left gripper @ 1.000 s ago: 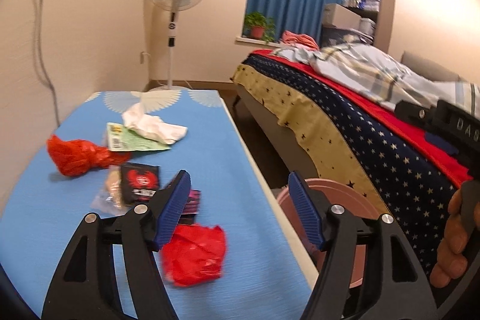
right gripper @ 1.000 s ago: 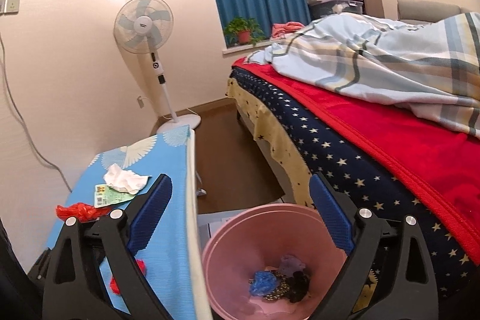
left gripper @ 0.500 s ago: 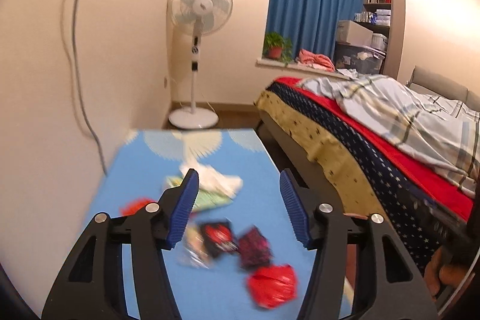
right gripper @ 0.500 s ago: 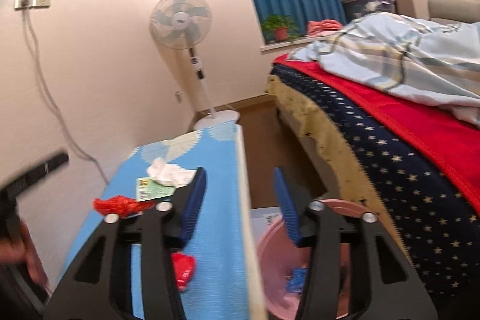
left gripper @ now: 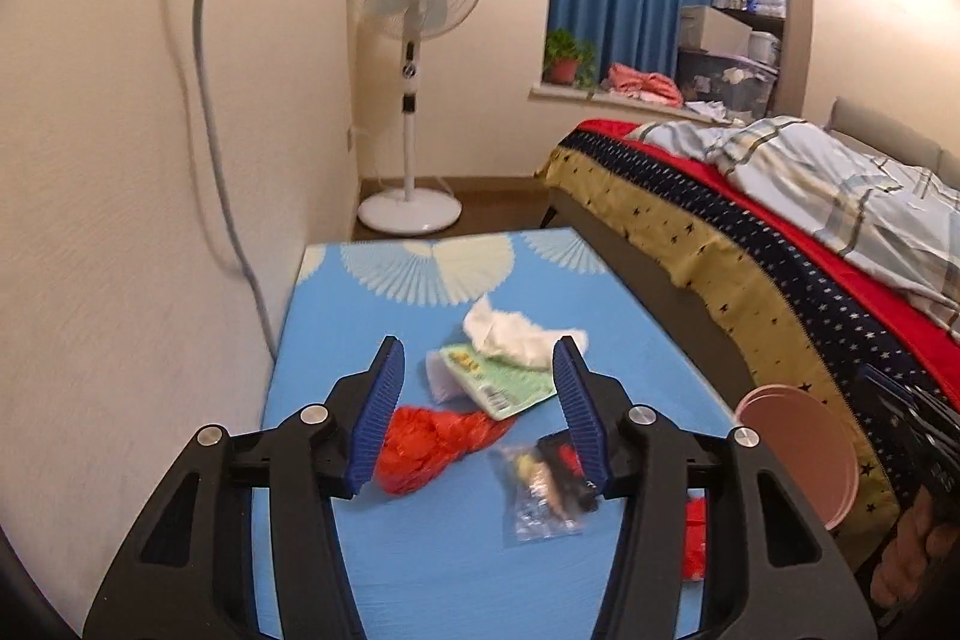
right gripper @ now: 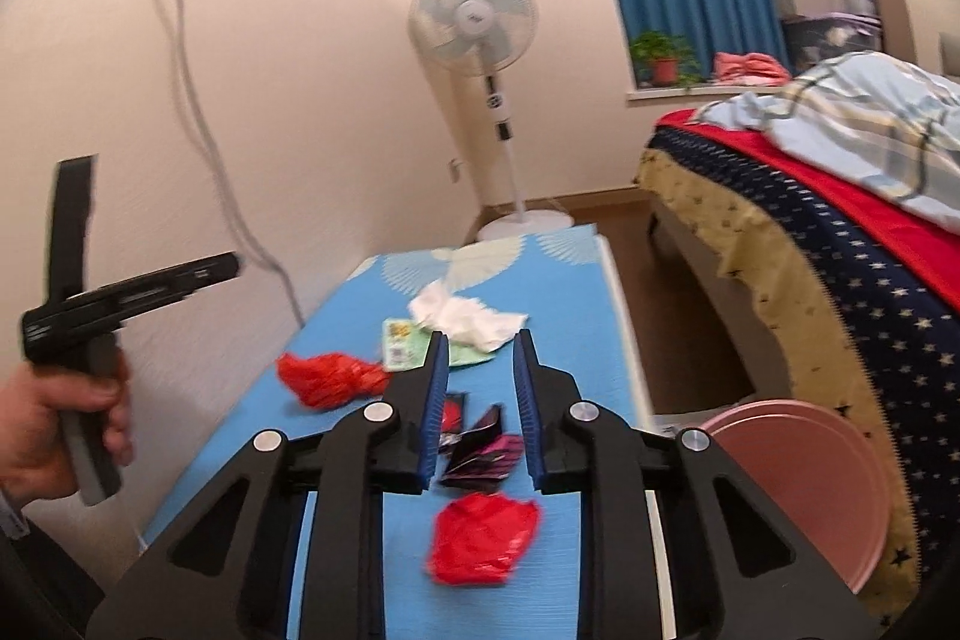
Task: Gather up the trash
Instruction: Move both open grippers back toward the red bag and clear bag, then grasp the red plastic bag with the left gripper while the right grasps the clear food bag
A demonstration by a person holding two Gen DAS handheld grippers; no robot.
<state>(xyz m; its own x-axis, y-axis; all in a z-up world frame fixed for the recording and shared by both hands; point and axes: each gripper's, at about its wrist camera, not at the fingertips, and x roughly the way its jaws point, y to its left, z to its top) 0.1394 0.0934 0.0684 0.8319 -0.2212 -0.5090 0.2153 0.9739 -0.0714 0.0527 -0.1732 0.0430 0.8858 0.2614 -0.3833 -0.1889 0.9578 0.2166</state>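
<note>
1. Both tools are released: left gripper spread wide, right gripper narrower, each empty.
2. Trash lies on the blue table; lower squarely over the red wrapper.
3. Pinch its bunched middle, then carry it to the pink bin beside the table.

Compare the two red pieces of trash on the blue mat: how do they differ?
The far red bag is bunched and twisted into a tail; the near red wrapper lies flatter and crumpled. The far one sits toward the wall beside the green packet; the near one sits toward the mat's edge nearest the pink bin. Neither is gripped.
</note>
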